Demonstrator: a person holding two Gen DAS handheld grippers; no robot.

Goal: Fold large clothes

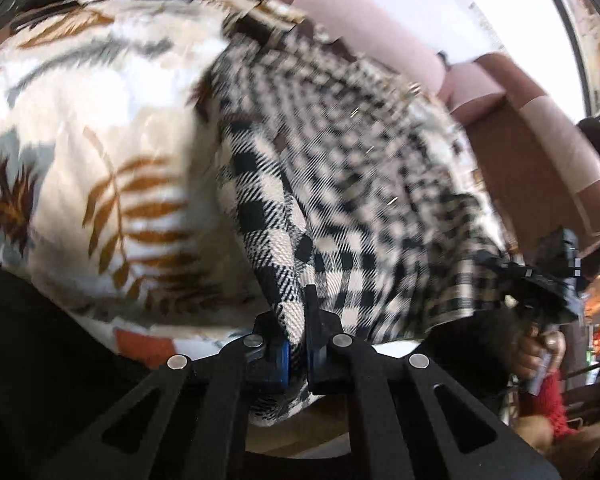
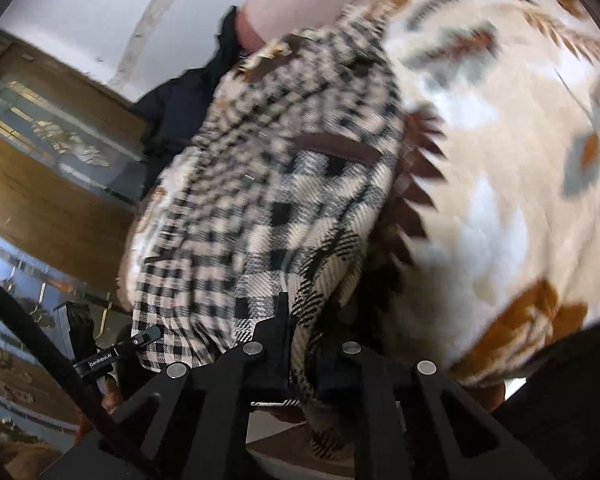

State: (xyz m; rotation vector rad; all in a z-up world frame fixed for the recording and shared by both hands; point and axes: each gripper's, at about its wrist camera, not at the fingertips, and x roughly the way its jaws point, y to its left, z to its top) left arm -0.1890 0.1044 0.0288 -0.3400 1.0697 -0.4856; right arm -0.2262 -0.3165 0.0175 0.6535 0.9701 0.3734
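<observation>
A black-and-cream checked garment point(image 1: 340, 160) with brown trim lies across a bed, and both its near corners are lifted. My left gripper point(image 1: 296, 320) is shut on a fold of it at the near edge. In the left wrist view the other gripper point(image 1: 556, 280) grips the cloth's far right corner, held by a hand point(image 1: 536, 352). In the right wrist view the checked garment point(image 2: 280, 180) runs up from my right gripper point(image 2: 296, 320), which is shut on a bunched edge. The left gripper point(image 2: 120, 348) shows at the lower left of that view, at the cloth's other corner.
Under the garment is a cream bedspread point(image 1: 100, 140) point(image 2: 500, 160) printed with brown and grey leaves. A pink padded headboard point(image 1: 380, 20) stands behind it. Dark cloth point(image 2: 180, 108) lies at the bed's far side. A wooden cabinet with glass panels point(image 2: 40, 200) stands to the left.
</observation>
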